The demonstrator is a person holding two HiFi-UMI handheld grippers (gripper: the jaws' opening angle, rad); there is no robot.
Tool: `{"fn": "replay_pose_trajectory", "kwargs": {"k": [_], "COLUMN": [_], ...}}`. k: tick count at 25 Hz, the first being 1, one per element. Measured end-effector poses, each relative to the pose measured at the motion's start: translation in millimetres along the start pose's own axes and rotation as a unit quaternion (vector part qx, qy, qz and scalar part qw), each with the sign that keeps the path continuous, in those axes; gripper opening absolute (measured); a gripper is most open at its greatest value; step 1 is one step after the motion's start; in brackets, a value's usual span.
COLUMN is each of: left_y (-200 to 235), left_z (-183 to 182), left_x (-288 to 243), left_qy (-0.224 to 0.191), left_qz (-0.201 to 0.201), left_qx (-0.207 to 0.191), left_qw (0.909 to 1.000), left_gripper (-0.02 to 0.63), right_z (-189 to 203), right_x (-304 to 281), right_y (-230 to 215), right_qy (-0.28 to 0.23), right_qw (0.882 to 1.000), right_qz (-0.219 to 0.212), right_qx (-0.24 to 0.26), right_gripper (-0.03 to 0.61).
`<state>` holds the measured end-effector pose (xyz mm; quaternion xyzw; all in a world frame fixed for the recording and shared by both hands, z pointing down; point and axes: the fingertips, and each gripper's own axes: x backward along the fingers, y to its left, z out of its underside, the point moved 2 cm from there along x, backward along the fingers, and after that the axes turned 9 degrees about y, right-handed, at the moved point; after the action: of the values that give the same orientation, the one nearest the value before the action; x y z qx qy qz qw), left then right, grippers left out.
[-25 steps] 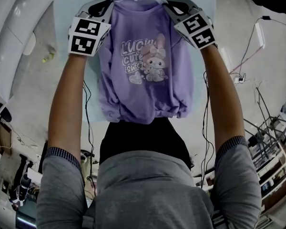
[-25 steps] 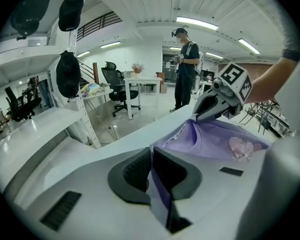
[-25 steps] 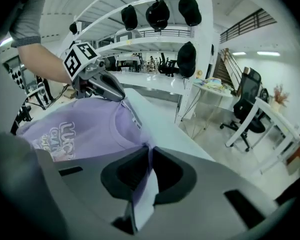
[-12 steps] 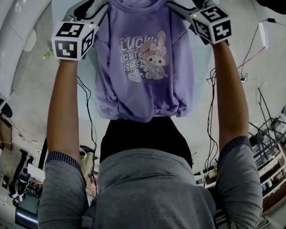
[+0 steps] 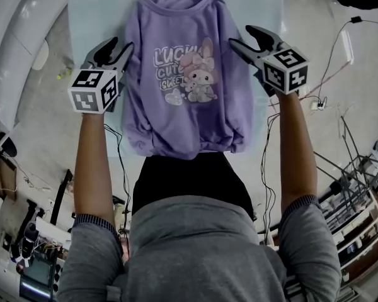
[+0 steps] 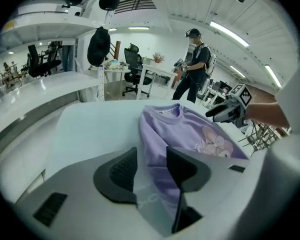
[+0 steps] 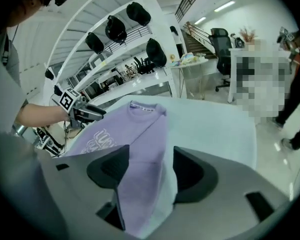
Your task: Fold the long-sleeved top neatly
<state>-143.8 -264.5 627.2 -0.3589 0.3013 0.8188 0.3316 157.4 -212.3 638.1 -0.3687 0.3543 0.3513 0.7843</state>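
The left gripper [image 5: 118, 45] and the right gripper [image 5: 242, 36] are hovering on either side of the purple long-sleeved top [image 5: 189, 74], each just beside one long edge at about chest height of the garment. Both pairs of jaws have just been opening, the right pair then narrowing a little, and both are standing apart. In each gripper view the side edge of the top is showing through the gap between the pads, but no pad is pressing on the cloth. The top is lying flat and face up on the pale rounded table [image 5: 101, 11], with its bunny print upward. Its hem is bunching at the near edge in front of the person and its collar is pointing to the far side. Around the table, cables are trailing over the light floor [image 5: 340, 106]. Farther off, black caps [image 7: 115, 29] are hanging on a curved white rack, an office chair [image 6: 132, 69] is standing at a desk, and a person [image 6: 195, 64] is standing in the room beyond.
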Motion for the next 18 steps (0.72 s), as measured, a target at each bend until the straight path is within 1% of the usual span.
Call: {"fn": "replay_pose_trajectory", "kwargs": {"k": [1,2,4,5,7,8,12,15,18], "left_y": [-0.6,-1.4,-3.1,-2.0,6.0,11.4,28.8,49.7,78.3], "left_z": [3.7,6.9,11.4,12.5,10.6,7.3,-6.7,-14.5,-24.3], "left_x": [-0.5,-1.6,-4.5,-6.1,-8.2,-7.4,9.1,24.1,25.9], "left_qy": [0.004,0.008,0.010,0.009,0.006,0.004,-0.011,-0.018,-0.017], "left_qz": [0.005,0.009,0.011,0.007,-0.005,-0.012,-0.039,-0.067,-0.088], "left_qx": [0.006,0.009,0.010,0.009,0.003,0.001,-0.007,-0.017,-0.032], "left_qw": [1.0000,0.9999,0.9998,0.9999,1.0000,0.9999,0.9992,0.9975,0.9955], "left_gripper": [0.204,0.184,0.075,0.047,0.034,0.032,0.031,0.031,0.031], "right_z": [6.6,12.5,23.0,26.4,25.8,22.9,17.4,12.6,3.1], "right_x": [-3.0,-6.0,-10.8,-12.9,-15.9,-15.9,-3.5,7.5,9.3], "right_y": [2.9,4.8,5.1,3.8,-1.5,-4.8,-17.0,-29.8,-53.2], "right_qy": [0.006,0.013,0.024,0.028,0.029,0.027,0.027,0.024,0.029], "right_qw": [1.000,1.000,1.000,1.000,1.000,1.000,0.999,0.998,0.996], "right_qz": [-0.005,-0.008,-0.008,-0.006,0.000,0.004,0.026,0.055,0.087], "right_qx": [-0.006,-0.009,-0.011,-0.010,-0.010,-0.012,-0.008,0.003,0.012], "right_gripper": [0.288,0.279,0.245,0.197,0.072,0.035,0.029,0.028,0.028]}}
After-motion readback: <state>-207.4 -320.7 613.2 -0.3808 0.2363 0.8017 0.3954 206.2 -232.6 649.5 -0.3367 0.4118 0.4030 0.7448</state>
